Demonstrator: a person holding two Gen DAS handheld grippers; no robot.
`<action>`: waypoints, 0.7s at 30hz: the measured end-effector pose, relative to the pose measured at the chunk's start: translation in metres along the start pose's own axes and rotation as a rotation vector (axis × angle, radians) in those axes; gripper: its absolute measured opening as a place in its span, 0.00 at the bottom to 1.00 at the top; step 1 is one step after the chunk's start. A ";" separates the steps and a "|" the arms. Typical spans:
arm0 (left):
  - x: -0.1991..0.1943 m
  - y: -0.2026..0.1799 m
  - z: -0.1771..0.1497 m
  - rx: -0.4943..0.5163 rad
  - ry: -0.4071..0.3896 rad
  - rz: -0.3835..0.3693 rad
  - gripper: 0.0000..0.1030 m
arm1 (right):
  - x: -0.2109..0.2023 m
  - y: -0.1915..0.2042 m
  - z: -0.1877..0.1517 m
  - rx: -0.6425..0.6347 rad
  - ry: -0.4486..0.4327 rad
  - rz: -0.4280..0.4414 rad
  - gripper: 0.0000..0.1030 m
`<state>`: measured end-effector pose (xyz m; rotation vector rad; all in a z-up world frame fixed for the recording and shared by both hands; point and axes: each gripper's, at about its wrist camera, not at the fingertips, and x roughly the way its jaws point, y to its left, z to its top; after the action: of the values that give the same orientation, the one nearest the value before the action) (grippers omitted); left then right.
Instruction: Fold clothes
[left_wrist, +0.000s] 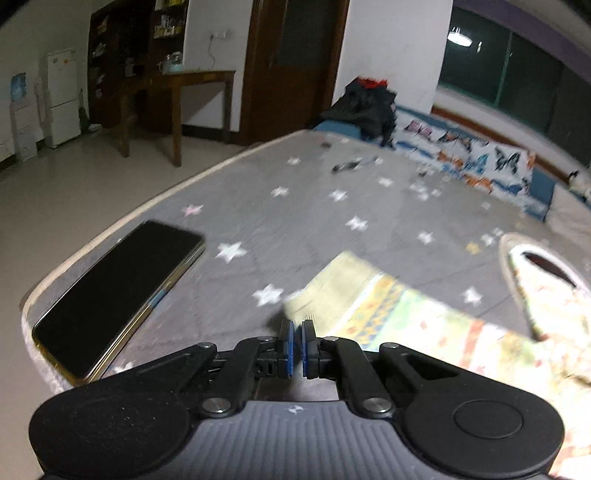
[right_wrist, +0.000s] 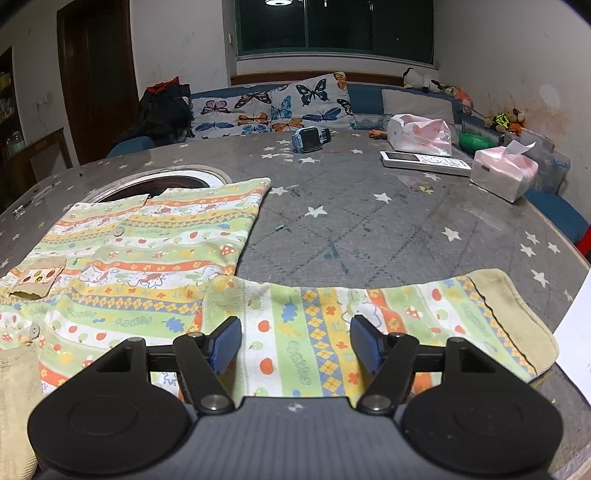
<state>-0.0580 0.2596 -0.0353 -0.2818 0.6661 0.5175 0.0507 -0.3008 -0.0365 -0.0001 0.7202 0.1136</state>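
The little striped shirt (right_wrist: 147, 251) lies flat on the grey star table (right_wrist: 369, 229), so it is ready to fold. In the right wrist view its body fills the side from nine to eleven o'clock, and one sleeve (right_wrist: 369, 317) stretches out toward three o'clock. The right gripper (right_wrist: 295, 343) hangs over that sleeve with its blue pads spread wide, touching nothing, maybe to grab it next. The left gripper (left_wrist: 296, 349) has its pads pressed together and empty, just beside the other sleeve's cuff (left_wrist: 343, 284) at one o'clock. A black phone (left_wrist: 118, 291) lies at nine o'clock, out of the way. Tissues (right_wrist: 502, 171) sit far off at two o'clock.
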 end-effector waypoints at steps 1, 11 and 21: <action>0.000 0.000 -0.001 0.016 -0.010 0.022 0.04 | 0.000 0.000 0.000 -0.003 0.001 -0.001 0.66; -0.018 -0.021 0.012 -0.009 -0.020 -0.070 0.17 | -0.004 0.010 0.001 -0.011 0.009 0.025 0.70; -0.045 -0.123 -0.009 0.156 0.038 -0.394 0.54 | -0.014 0.042 -0.006 -0.081 0.004 0.105 0.78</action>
<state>-0.0266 0.1366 -0.0026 -0.2680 0.6634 0.0830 0.0321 -0.2610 -0.0298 -0.0402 0.7193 0.2437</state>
